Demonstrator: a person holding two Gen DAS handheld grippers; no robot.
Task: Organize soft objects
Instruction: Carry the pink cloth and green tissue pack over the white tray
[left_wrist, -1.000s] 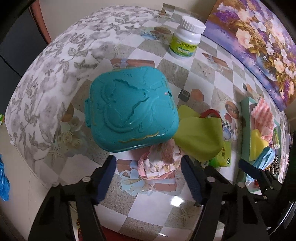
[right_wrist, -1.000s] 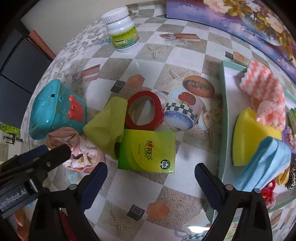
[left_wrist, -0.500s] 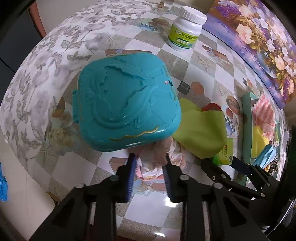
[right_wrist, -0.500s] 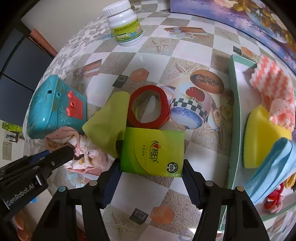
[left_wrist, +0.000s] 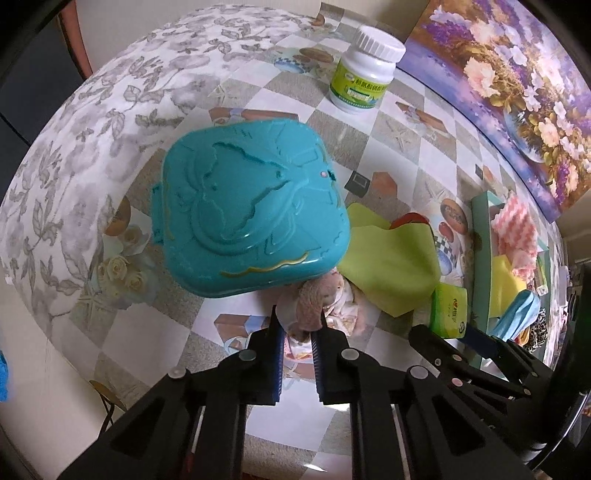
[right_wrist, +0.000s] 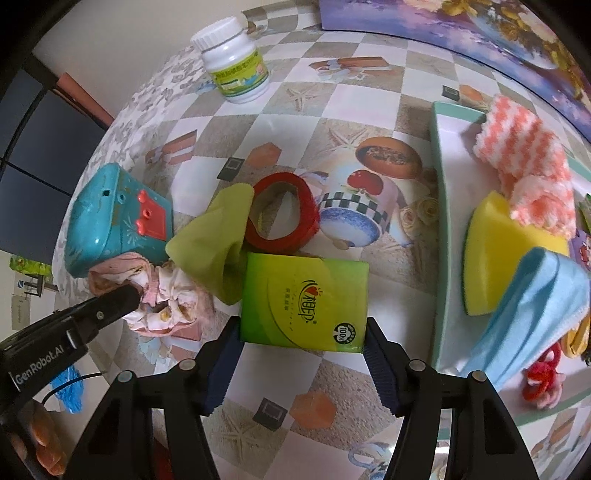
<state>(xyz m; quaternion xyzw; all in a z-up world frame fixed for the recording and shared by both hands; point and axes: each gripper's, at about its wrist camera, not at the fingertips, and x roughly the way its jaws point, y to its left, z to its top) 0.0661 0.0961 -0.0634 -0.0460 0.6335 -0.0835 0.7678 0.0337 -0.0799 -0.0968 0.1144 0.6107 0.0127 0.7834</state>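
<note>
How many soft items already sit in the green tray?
3 clearly: a pink-and-white cloth at the far end, a yellow sponge in the middle, a blue cloth nearest. Small items at the tray's right edge are cut off, so more may be hidden.

Crumpled pink floral cloth (left_wrist: 317, 302) beside teal box, green tissue pack (right_wrist: 304, 301) flat

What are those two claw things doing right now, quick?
Left gripper: just closed, pinching the pink floral cloth.
Right gripper: closed on the green tissue pack.
</note>
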